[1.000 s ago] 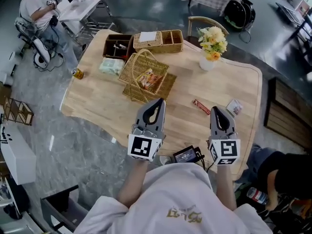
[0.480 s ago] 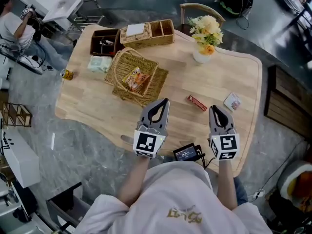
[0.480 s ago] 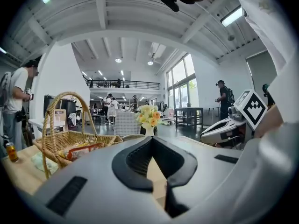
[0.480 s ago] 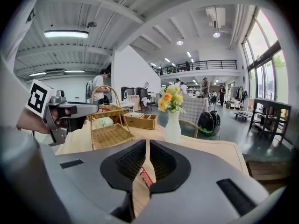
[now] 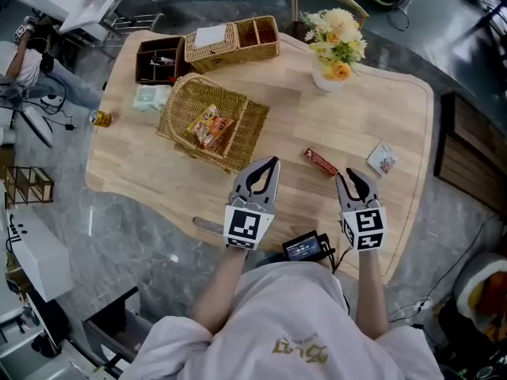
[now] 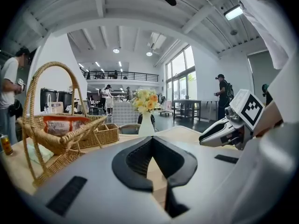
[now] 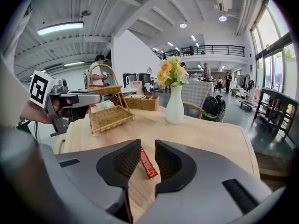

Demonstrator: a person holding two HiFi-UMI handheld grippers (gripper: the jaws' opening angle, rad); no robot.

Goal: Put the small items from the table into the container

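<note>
Because the red snack packet (image 5: 321,161), lying flat on the counter (image 5: 380,101) near the right gripper (image 5: 351,179), looks light and slippery, that gripper's empty, opening fingers should pinch across its narrow middle, while the left gripper (image 5: 272,163) has its fingers pressed together.

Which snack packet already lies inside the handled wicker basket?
The orange packet, lying in the handled wicker basket. The red bar and the small square packet lie loose on the table, to the basket's right.
</note>
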